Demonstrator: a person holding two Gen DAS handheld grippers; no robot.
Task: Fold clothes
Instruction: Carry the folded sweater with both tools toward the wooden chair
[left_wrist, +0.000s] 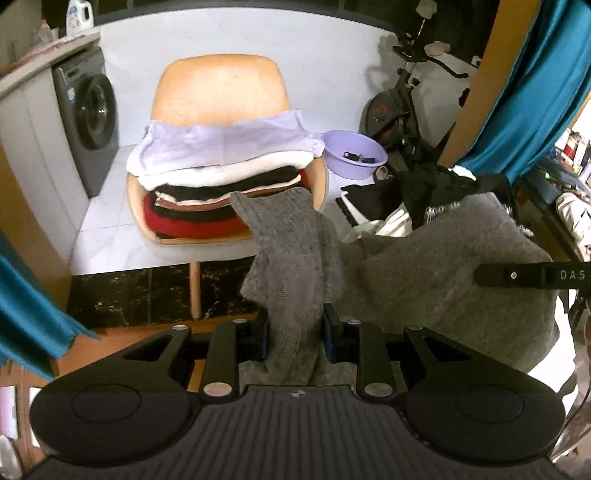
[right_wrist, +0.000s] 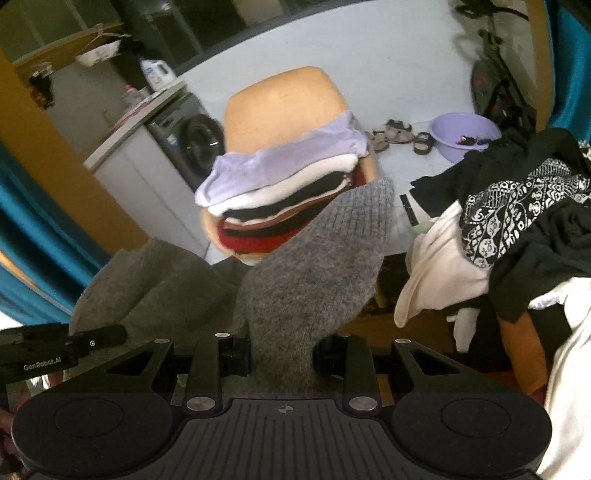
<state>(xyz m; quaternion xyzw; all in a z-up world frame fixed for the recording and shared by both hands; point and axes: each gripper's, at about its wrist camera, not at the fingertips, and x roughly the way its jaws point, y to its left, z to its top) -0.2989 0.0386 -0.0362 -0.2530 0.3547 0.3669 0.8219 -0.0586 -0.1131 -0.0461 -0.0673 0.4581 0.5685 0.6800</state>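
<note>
Nearest the cameras, both pairs of jaws are closed on the same grey knitted sweater: the left gripper pinches a bunched, thinner strip of it, and the right gripper clamps a thicker fuzzy part whose ribbed end stands up ahead of it. The sweater hangs between the two grippers in the air, slack and creased, resting on no surface that either view shows; the tip of the other gripper shows at the edge of each view, so the two are near each other. Just beyond, on the right, lies a loose heap of unfolded clothes, black, white and patterned. Farther off stands a wooden chair whose seat carries a stack of folded garments, lilac on top, then white, black and red. Behind it are a lilac basin on the tiled floor and a washing machine. By my judgement the step in hand is handling the grey sweater, either drawing it out to fold or carrying it, part folded, toward the stack; the bunched cloth does not settle which. Whichever comes next calls for both grips to hold firm and the cloth to stay even.
</note>
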